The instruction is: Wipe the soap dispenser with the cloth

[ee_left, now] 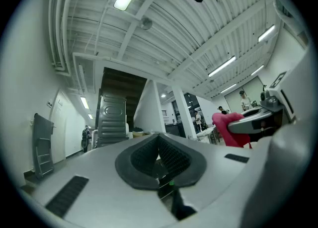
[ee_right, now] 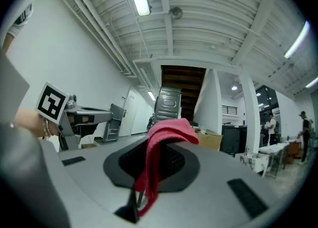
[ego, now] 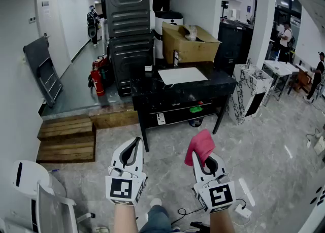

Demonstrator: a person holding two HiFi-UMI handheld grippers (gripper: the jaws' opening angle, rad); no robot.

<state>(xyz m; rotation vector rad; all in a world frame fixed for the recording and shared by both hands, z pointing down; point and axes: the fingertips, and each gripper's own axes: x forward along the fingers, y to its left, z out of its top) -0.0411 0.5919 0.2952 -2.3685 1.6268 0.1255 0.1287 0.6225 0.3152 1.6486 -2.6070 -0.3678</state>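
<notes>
Overhead only, black counter, right gripper pinching cloth

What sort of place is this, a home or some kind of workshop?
Probably a workshop or test lab, not a home: a black vanity with a white sink stands on an open floor, with a cardboard box, fire extinguishers and wooden pallets nearby.

The cloth was pink-red fabric, bunched and folded. It was clamped between the fingers of the right gripper, its upper fold draped over their tips, one end hanging below.
</notes>
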